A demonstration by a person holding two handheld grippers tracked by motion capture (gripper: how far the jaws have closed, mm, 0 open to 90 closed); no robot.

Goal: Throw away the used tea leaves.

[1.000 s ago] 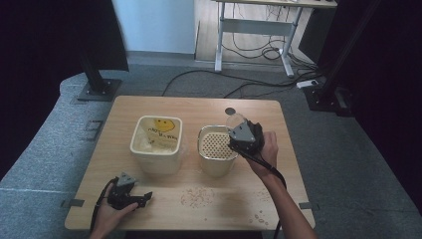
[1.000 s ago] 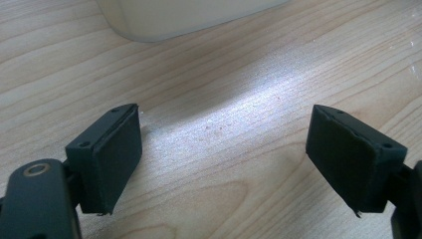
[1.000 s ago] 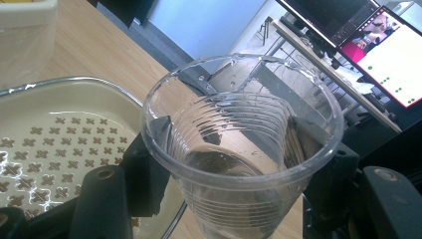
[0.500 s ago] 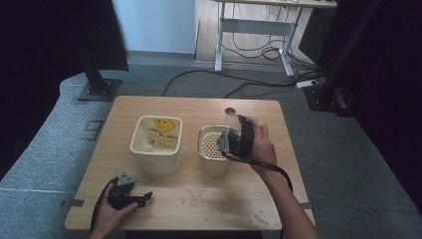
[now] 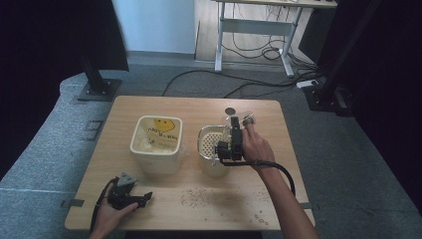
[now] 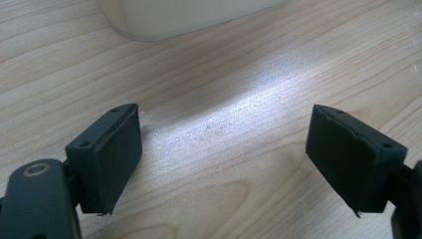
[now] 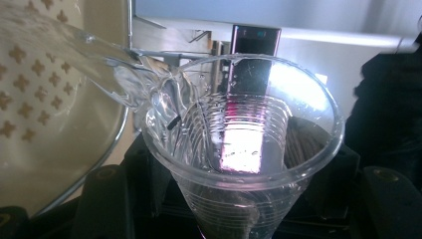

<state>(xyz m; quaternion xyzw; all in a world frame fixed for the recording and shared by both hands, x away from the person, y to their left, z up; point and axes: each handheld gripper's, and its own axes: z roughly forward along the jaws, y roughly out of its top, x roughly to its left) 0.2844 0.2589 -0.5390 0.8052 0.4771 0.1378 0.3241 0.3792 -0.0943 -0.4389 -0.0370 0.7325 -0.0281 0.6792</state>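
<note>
My right gripper (image 5: 235,131) is shut on a clear plastic cup (image 7: 239,149), held at the right rim of a cream perforated container (image 5: 209,144). In the right gripper view the cup's mouth faces the camera. A clear wet-looking or crumpled film (image 7: 124,74) runs from its rim towards the cream wall with cross-shaped holes (image 7: 45,99). My right gripper's (image 7: 239,211) jaws sit on either side of the cup's lower part. My left gripper (image 5: 144,197) rests on the table near the front left edge. Its (image 6: 224,149) jaws are open over bare wood.
A cream square tub (image 5: 156,144) with a yellow smiley bag inside stands left of the perforated container. Crumbs (image 5: 196,196) are scattered on the wooden table (image 5: 149,107) near the front. A small dark round spot (image 5: 229,110) lies behind the cup. A cable trails from the right gripper.
The right gripper has swung with the cup from the container's right side to its rim and turned. The left gripper has stayed put.
</note>
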